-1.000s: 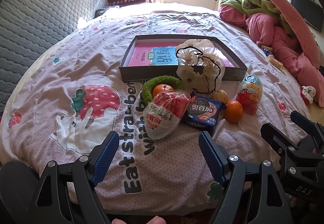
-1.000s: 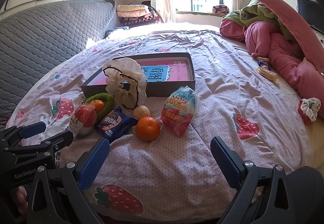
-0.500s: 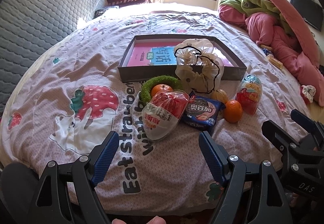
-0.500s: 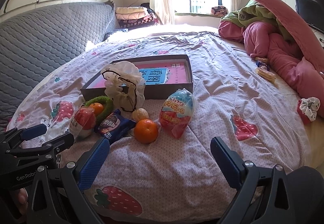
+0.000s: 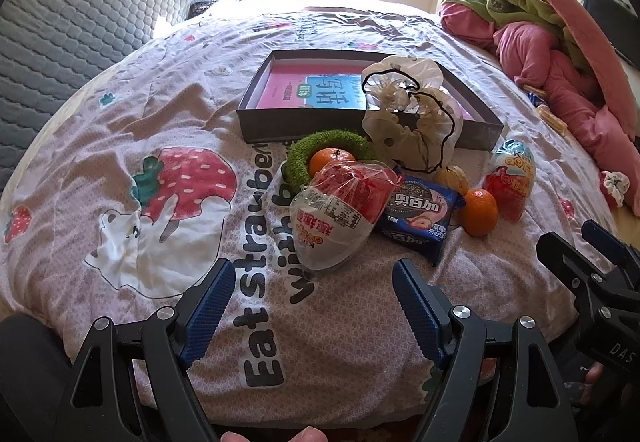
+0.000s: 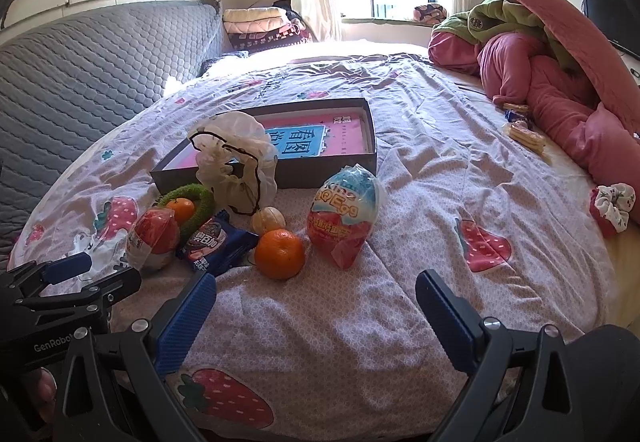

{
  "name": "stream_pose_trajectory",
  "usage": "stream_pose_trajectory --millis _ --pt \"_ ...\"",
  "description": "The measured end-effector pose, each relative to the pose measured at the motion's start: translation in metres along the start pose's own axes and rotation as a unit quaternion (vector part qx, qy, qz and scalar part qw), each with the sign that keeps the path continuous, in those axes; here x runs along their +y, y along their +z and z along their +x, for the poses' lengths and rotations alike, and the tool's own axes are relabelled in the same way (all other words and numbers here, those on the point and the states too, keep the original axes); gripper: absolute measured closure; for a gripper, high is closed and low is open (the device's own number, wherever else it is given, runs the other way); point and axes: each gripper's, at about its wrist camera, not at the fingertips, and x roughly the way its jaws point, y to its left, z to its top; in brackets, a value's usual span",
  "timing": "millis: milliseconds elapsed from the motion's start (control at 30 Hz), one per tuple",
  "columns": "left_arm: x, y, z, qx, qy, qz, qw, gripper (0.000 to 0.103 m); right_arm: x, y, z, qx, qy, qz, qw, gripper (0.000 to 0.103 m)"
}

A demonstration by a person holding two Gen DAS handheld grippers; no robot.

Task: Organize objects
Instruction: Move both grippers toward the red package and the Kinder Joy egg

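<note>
Left wrist: tongs [image 5: 310,306] nearer red egg packet [image 5: 340,210], still spread.

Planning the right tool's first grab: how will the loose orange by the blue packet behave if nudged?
The orange looks round and smooth, so it would probably roll. It sits on soft, wrinkled bedding, which may slow it.

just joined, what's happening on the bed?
Nothing is held yet. The left gripper and right gripper both hover open above the strawberry-print bedspread. Ahead lie snack packs, loose oranges and a green fuzzy ring, heaped before a shallow dark cardboard box holding a pink book.
</note>
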Motion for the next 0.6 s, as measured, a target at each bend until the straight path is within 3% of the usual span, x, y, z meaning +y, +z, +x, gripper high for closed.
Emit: stream_pose_trajectory --millis 600 --pt "0.014 0.011 0.034 0.015 -0.005 -0.010 0.9998 0.021 -0.011 0.004 0.032 0.035 0.004 0.015 0.999 0.002"
